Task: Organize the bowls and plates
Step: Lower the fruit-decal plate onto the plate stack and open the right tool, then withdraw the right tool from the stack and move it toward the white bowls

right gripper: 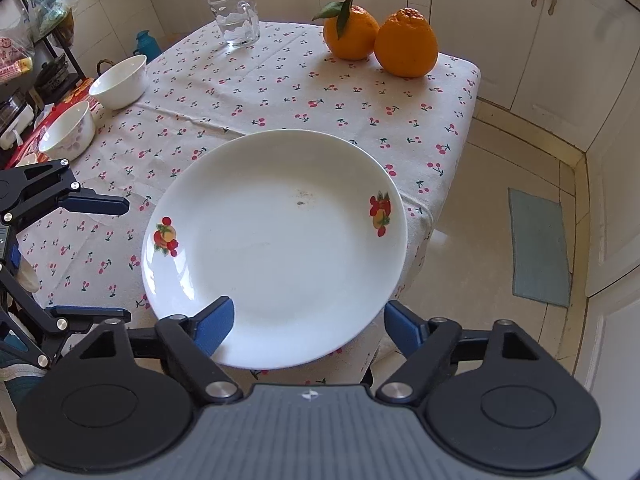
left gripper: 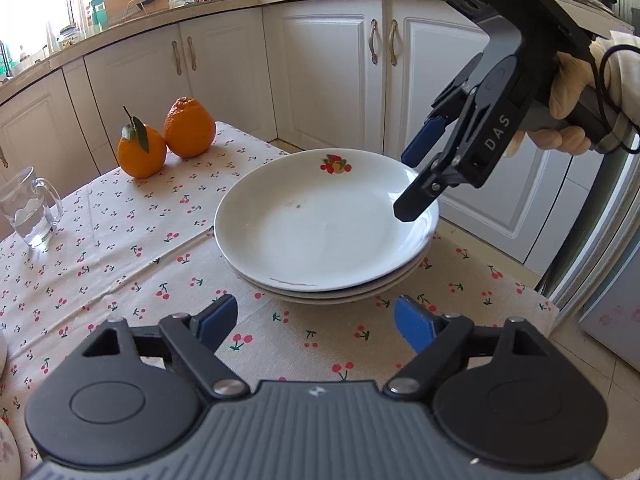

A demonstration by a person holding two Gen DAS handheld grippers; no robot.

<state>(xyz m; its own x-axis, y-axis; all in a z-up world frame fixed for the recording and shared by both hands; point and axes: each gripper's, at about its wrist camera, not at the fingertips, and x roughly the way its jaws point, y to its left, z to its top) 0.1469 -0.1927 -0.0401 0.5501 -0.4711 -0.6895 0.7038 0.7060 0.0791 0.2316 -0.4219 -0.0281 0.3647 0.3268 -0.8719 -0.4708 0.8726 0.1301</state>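
Both tools are standing wide with nothing gripped: the right tool (right gripper: pixel 306 322) is hovering over the near rim of the stacked plates (left gripper: pixel 326 224), the left tool (left gripper: pixel 316 320) just short of them. Plates seem finished; next, reaching left for the two bowls (right gripper: pixel 120 82) on the desk (right gripper: pixel 280 92).

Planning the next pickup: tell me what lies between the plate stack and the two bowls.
Only bare cherry-print tablecloth lies between the plate stack and the two bowls, as the right wrist view shows.
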